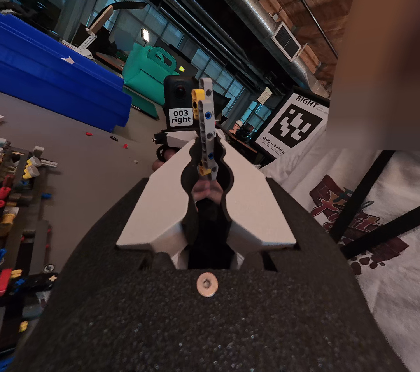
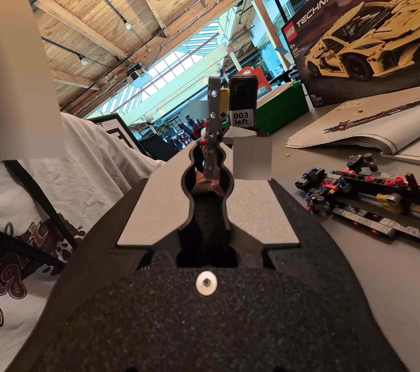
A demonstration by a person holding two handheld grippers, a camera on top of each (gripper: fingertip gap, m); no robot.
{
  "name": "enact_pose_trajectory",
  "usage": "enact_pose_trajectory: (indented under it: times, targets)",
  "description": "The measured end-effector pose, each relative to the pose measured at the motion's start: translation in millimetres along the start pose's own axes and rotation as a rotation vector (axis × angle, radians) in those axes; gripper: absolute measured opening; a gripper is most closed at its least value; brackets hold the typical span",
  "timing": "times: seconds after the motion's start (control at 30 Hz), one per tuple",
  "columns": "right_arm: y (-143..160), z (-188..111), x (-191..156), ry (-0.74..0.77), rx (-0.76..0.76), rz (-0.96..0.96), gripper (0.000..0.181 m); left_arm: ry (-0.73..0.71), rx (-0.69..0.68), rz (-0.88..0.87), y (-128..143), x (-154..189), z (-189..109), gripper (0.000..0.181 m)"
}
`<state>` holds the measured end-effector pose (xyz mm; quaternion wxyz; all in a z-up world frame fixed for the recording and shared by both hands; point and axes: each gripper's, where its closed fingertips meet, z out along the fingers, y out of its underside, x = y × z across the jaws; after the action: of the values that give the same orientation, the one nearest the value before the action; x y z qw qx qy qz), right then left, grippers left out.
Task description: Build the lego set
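The left tongs (image 1: 205, 145) and the right tongs (image 2: 208, 145) face each other above the bench (image 1: 75, 156), raised and tilted upward toward the ceiling. Both are pinched narrow on the same small piece, a grey Technic beam assembly (image 1: 207, 131) that stands nearly upright between the two sets of tips.

In the left wrist view the assembly shows two grey holed beams side by side, blue pins in two of the holes, a yellow beam (image 1: 196, 98) behind the upper part and a yellow bit near the lower end. In the right wrist view the same grey beam (image 2: 213, 127) is seen edge-on with the yellow part beside it. Each view looks across at the other tool's black camera with its white label (the wording is left aside), and at fingers of the person's hand beyond the tongs.

On the bench to the right lies a partly built chassis (image 2: 363, 197), black and grey with red, blue and yellow pins, well apart from the raised piece. Behind it are an open instruction booklet (image 2: 354, 127), the set box (image 2: 363, 38) with a yellow car pictured on it, and a green bin (image 2: 284, 108). To the left sit sorted loose parts (image 1: 20, 190), a few stray red and black pins (image 1: 113, 138), stacked blue bins (image 1: 56, 79) and a teal bag (image 1: 147, 74). The person's white printed shirt (image 1: 341, 202) fills one side of each view.
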<state>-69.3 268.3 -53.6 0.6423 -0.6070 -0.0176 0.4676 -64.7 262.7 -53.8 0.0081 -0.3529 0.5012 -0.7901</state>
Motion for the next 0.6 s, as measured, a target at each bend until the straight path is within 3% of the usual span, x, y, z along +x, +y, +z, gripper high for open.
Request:
enact_pose_trajectory:
  times: [0.47,0.6]
  targets:
    - [0.4,-3.0,13.9,0.084,0.001,-0.047,0.009,-0.067,-0.031,0.034,0.3,-12.6,-0.3,0.008]
    - [1.3,-2.5,33.4,0.265,-0.027,-0.165,0.027,-0.183,0.044,-0.032,-10.3,-40.5,-7.8,0.009]
